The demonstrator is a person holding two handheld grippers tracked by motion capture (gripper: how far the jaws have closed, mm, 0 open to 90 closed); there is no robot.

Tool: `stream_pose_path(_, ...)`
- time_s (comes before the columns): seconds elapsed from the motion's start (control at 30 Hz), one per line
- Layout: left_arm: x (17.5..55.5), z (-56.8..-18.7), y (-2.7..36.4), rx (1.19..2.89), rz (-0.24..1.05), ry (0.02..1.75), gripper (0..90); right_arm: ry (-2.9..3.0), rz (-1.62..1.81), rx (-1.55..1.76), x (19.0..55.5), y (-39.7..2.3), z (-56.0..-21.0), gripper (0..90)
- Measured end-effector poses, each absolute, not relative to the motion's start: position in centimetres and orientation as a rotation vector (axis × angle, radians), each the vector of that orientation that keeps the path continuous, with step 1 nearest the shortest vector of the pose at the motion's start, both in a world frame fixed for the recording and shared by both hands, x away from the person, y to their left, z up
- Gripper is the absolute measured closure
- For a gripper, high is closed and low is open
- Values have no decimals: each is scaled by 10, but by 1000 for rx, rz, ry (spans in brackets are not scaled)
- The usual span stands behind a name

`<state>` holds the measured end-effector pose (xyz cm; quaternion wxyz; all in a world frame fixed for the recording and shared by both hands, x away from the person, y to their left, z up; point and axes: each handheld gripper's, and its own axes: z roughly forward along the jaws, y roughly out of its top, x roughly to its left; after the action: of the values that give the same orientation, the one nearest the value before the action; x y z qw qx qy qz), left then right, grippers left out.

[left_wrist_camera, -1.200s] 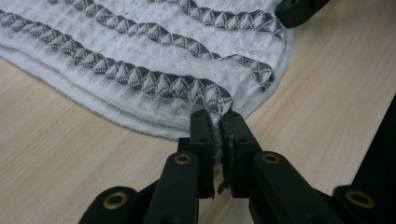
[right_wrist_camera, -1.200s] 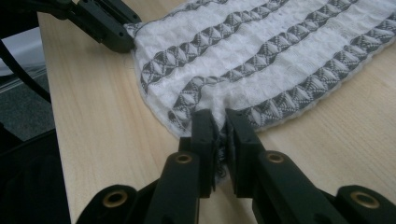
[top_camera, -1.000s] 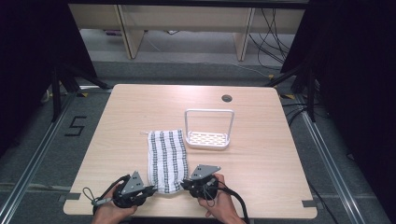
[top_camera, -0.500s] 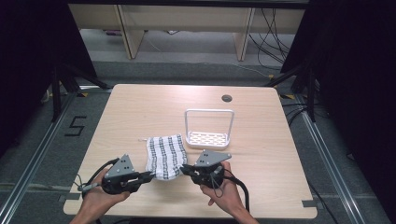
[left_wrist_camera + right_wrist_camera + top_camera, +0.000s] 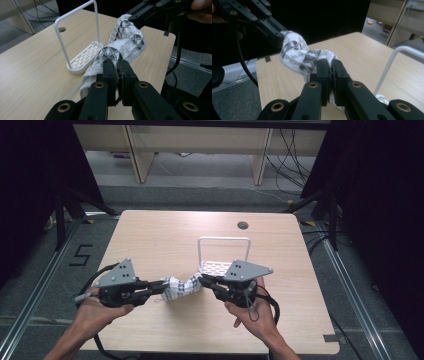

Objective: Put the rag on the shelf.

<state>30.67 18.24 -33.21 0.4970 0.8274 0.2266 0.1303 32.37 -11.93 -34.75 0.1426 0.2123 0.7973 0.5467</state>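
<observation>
1. Cloth point(image 5: 179, 288) hangs bunched above the table's point(image 5: 150, 240) near edge, left gripper point(image 5: 161, 287) and right gripper point(image 5: 204, 281) each clamped on a corner; thin bites may slip.
2. Sagging folds could snag the white rack point(image 5: 224, 254) just behind.

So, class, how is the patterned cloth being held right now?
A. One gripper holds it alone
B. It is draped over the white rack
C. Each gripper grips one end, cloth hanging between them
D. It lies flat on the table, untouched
C: the left gripper and the right gripper are each shut on one end of the patterned cloth, which hangs between them in front of the white rack.
</observation>
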Motion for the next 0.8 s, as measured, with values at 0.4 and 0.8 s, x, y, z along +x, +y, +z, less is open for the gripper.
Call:
stream_pose_path(0.4, 321, -292, 144, 1993, 302, 430, 851, 2180, 1608, 634, 314, -154, -311, 863)
stream_pose_path(0.8, 360, -282, 114, 1977, 287, 444, 851, 2096, 1556, 737, 334, -184, -297, 863)
